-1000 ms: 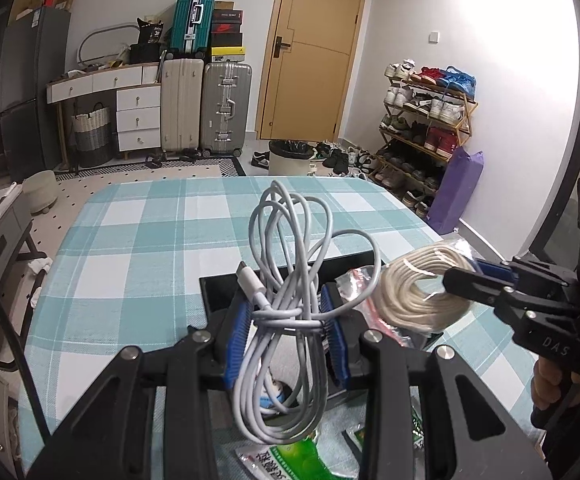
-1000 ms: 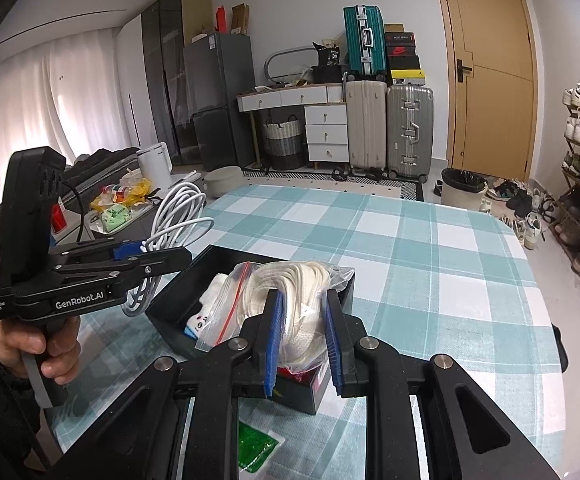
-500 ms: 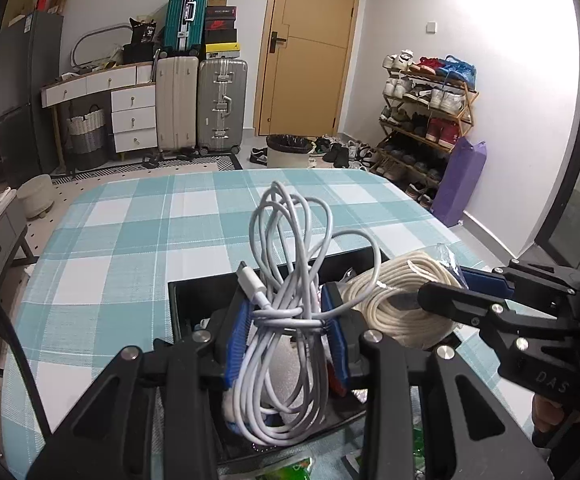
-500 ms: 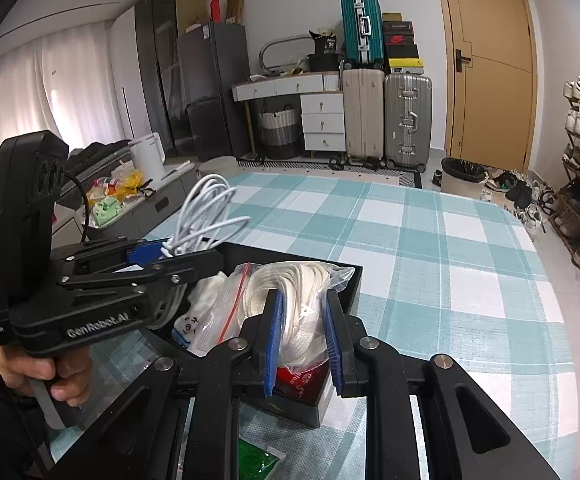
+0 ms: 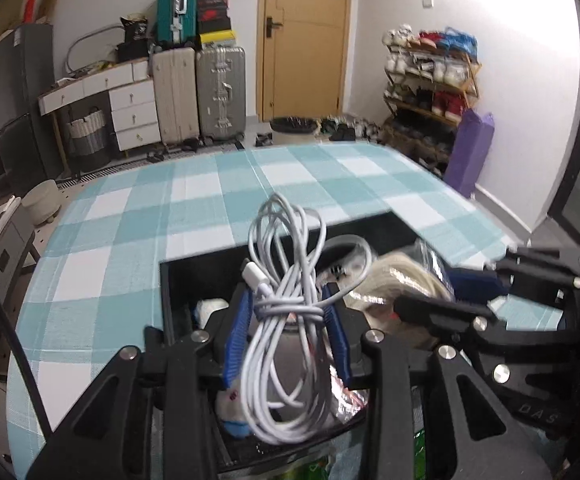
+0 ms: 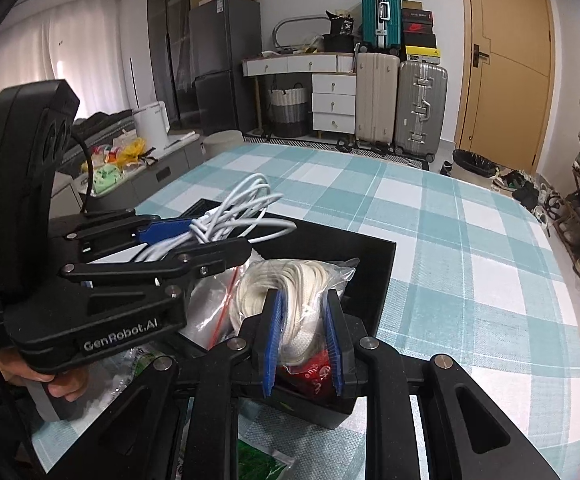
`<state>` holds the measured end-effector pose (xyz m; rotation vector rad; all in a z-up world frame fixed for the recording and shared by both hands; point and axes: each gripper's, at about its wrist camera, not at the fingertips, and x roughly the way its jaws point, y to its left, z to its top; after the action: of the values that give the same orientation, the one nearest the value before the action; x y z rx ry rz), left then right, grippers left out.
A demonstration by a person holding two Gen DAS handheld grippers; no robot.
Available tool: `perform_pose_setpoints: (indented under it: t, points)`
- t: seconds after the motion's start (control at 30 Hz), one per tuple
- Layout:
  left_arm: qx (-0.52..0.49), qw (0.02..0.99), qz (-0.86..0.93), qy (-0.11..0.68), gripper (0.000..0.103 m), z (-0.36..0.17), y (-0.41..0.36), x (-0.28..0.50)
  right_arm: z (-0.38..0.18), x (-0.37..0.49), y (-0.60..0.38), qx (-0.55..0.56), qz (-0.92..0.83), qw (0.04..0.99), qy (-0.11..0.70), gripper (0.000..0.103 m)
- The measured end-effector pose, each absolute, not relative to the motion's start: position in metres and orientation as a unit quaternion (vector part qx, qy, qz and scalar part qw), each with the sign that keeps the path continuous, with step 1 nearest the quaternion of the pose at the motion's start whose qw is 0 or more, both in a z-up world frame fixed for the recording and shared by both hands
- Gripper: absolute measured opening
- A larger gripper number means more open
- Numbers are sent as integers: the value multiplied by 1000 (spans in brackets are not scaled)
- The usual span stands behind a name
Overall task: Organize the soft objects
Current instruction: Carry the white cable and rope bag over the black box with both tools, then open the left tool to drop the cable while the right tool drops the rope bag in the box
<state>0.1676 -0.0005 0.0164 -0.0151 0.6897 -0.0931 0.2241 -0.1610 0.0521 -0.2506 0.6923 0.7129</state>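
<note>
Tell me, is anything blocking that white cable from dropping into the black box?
No lid or barrier shows. The left gripper holds the white cable right above the open black box. But the box already holds things: a small white item below, and the bagged rope beside it, gripped by the right gripper.

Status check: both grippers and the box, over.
Left gripper shut on white cable. Right gripper shut on bagged rope. Both over black box, already crowded.
</note>
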Motion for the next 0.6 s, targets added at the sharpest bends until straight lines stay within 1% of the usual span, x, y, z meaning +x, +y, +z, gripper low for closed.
perform_pose_setpoints:
  t: [0.1, 0.13, 0.17, 0.2, 0.23, 0.27, 0.33, 0.4, 0.43, 0.47, 0.5, 0.53, 0.57, 0.6]
  points:
    - [9, 940, -46, 337, 36, 15, -5, 165, 49, 226, -161, -127, 335, 872, 333, 22]
    - [11, 940, -49, 338, 36, 15, -5, 164, 48, 227, -161, -128, 335, 873, 332, 25]
    - [11, 940, -52, 338, 37, 16, -5, 162, 49, 227, -163, -127, 335, 874, 328, 31]
    - [12, 940, -52, 337, 43, 17, -5, 161, 50, 226, -165, -126, 336, 875, 325, 34]
    - [13, 941, -52, 335, 48, 19, -5, 158, 52, 225, -166, -125, 336, 876, 322, 42]
    - [13, 942, -52, 332, 56, 20, -4, 156, 54, 223, -169, -122, 338, 878, 316, 48]
    - [9, 944, -55, 324, 58, 25, -3, 150, 60, 219, -175, -117, 340, 882, 304, 52]
    - [6, 943, -58, 327, 63, 28, -1, 146, 64, 216, -180, -117, 341, 884, 298, 65]
    - [6, 943, -57, 328, 66, 29, 0, 144, 65, 213, -182, -117, 339, 885, 296, 76]
    - [5, 943, -54, 327, 78, 30, 0, 142, 66, 213, -185, -115, 338, 886, 294, 86]
    - [1, 945, -49, 324, 90, 32, 2, 139, 67, 211, -187, -113, 337, 887, 293, 88]
    - [-7, 947, -44, 317, 93, 34, 4, 134, 68, 210, -190, -111, 335, 888, 294, 92]
    - [-14, 949, -42, 311, 95, 35, 6, 131, 68, 209, -191, -111, 332, 888, 297, 98]
    - [-19, 950, -42, 309, 98, 37, 9, 128, 68, 208, -193, -111, 330, 889, 297, 101]
